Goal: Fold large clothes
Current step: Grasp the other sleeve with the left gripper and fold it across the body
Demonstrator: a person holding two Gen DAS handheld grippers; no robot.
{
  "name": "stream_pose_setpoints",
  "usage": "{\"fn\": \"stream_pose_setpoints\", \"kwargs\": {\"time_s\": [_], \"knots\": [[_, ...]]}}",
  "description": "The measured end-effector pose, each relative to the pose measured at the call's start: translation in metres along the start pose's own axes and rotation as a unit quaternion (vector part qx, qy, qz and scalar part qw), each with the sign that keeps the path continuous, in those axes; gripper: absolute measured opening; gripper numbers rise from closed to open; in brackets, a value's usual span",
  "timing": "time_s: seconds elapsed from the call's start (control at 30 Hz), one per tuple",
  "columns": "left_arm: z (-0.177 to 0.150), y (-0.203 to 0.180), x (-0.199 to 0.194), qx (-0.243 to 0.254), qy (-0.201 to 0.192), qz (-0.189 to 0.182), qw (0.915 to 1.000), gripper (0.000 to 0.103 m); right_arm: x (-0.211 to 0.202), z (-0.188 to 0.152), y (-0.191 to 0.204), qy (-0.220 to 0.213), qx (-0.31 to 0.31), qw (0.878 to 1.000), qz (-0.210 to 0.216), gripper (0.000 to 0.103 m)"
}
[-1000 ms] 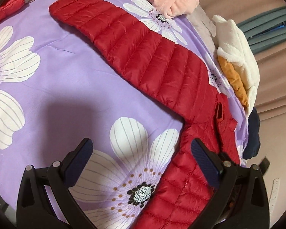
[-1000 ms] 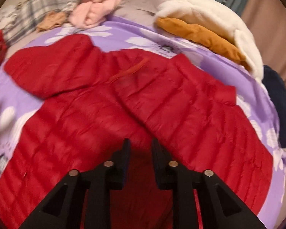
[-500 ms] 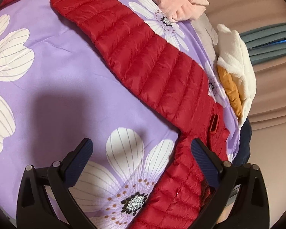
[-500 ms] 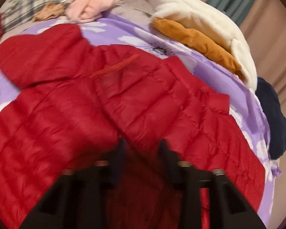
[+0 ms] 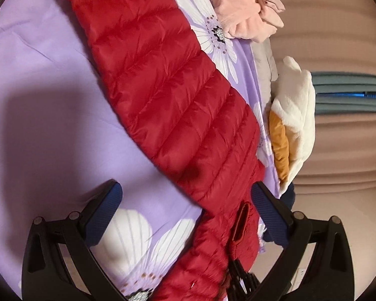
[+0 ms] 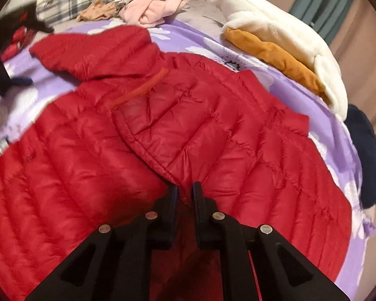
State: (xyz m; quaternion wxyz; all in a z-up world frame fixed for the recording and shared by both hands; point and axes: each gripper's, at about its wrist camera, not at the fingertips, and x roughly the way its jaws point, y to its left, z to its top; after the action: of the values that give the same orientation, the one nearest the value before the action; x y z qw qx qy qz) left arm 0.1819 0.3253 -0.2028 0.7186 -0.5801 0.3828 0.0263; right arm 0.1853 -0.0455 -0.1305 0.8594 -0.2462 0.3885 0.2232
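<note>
While the right gripper (image 6: 185, 190) pinches the red jacket (image 6: 213, 135), only the left view shows its sleeve (image 5: 163, 80).

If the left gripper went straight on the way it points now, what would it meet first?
Most likely the red puffer jacket: its sleeve crosses right ahead of the open left gripper, lying on the purple floral sheet. Depth is unclear; the sheet just before the sleeve could come first.

L gripper (image 5: 186, 200) hovering wide open over red puffer jacket (image 5: 168, 95).
Jacket sleeve lying diagonally across purple floral sheet (image 5: 37, 75); R finger sitting just beside jacket's edge, L finger over bare sheet w/ shadow. Pink clothes (image 5: 248, 17) & white fleece (image 5: 298, 115) piling at far edge.
</note>
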Motion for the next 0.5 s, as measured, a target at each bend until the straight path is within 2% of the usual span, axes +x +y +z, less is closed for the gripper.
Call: {"fn": "stream_pose_setpoints", "kwargs": {"time_s": [0.07,0.1,0.13,0.2,0.37,0.43,0.5], "knots": [[0.004,0.001,0.003,-0.008,-0.003,-0.012,0.9999,0.103,-0.019,0.005,-0.003,-0.027,0.02,0.999,0.037,0.014],[0.006,0.002,0.004,-0.013,-0.004,-0.018,0.9997,0.103,-0.03,0.007,-0.003,-0.044,0.034,0.996,0.065,0.02],[0.009,0.003,0.004,-0.021,-0.008,-0.025,0.9995,0.103,-0.036,0.008,-0.004,-0.055,0.044,0.994,0.089,0.03],[0.016,0.005,0.003,-0.037,-0.019,-0.036,0.9985,0.103,-0.039,0.012,-0.004,-0.076,0.06,0.989,0.115,0.039],[0.035,0.011,-0.006,-0.057,-0.055,-0.04,0.9961,0.103,-0.003,0.027,-0.015,-0.061,0.122,0.987,0.085,0.038],[0.044,0.014,-0.01,-0.062,-0.063,-0.044,0.9952,0.102,0.02,0.028,-0.016,-0.031,0.146,0.983,0.103,0.037],[0.052,0.017,-0.013,-0.071,-0.068,-0.052,0.9938,0.102,0.036,0.023,-0.008,-0.004,0.141,0.985,0.103,0.035]]}}
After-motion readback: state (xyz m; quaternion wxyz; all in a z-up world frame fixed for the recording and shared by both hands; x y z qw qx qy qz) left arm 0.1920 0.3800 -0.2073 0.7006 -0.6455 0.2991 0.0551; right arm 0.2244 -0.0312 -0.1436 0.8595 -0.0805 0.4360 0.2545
